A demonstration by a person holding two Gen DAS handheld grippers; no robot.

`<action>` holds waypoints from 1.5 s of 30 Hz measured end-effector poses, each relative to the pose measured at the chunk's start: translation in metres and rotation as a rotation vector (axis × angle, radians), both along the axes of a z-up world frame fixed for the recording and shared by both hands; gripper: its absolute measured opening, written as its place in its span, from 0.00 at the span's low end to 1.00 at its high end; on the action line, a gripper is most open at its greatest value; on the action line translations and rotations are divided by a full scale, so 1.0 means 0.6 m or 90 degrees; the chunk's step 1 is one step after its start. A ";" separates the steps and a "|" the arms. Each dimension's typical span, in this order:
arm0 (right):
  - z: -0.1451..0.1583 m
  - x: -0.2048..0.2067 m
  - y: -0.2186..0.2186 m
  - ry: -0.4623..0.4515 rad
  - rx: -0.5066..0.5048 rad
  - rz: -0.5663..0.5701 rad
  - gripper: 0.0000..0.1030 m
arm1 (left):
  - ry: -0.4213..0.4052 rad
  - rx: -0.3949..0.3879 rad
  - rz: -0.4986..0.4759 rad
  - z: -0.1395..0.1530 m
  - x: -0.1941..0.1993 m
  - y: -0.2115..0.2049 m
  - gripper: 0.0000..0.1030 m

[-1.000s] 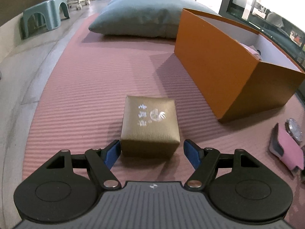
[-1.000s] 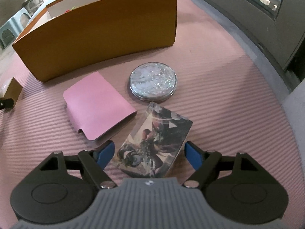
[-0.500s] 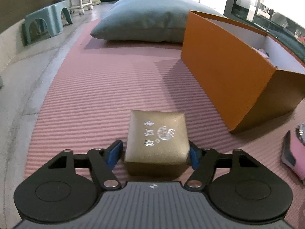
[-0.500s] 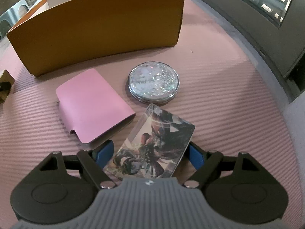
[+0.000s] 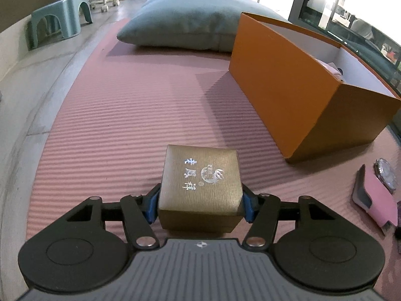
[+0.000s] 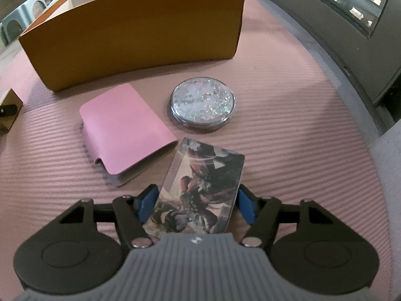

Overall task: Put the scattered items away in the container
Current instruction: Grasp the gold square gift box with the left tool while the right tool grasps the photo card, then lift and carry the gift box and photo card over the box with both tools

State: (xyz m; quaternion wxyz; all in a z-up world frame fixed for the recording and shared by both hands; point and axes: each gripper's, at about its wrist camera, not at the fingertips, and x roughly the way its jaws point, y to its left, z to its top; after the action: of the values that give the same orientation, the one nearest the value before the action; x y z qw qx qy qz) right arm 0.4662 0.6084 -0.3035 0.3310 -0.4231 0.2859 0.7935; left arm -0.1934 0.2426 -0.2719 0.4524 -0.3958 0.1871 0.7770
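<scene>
My left gripper [image 5: 200,207] is shut on a small gold gift box [image 5: 200,179] with silver lettering and holds it just above the pink mat. The open orange container [image 5: 295,95] stands to its right. My right gripper [image 6: 196,204] is shut on a clear picture block [image 6: 200,188] with its blue pads against both sides. A pink card wallet [image 6: 125,128] and a round glitter compact [image 6: 203,104] lie ahead of it. The orange container [image 6: 135,32] is behind them. The gold box also shows in the right wrist view [image 6: 8,107] at the far left edge.
A grey-blue pillow [image 5: 195,20] lies at the far end of the mat. A teal stool [image 5: 59,18] stands on the floor at the left. The pink wallet [image 5: 376,200] and compact [image 5: 387,176] sit at the right. A dark window ledge [image 6: 351,37] borders the mat.
My left gripper moved forward around the gold box, closed on it and raised it slightly. My right gripper moved forward and closed on the picture block.
</scene>
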 end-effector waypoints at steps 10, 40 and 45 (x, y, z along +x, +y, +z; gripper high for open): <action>0.003 0.031 -0.017 0.000 -0.021 0.014 0.63 | -0.018 0.011 -0.008 0.012 0.035 -0.033 0.68; 0.085 0.065 -0.022 0.069 0.006 0.035 0.62 | -0.029 0.094 -0.110 0.123 0.121 -0.009 0.68; 0.113 0.048 -0.002 0.077 0.042 0.060 0.62 | -0.006 0.099 -0.154 0.147 0.125 0.032 0.68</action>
State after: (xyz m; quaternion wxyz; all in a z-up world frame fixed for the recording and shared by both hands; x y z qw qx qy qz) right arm 0.4953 0.6069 -0.2354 0.2892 -0.3760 0.2591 0.8414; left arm -0.1185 0.2617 -0.1839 0.5729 -0.3381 0.1706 0.7269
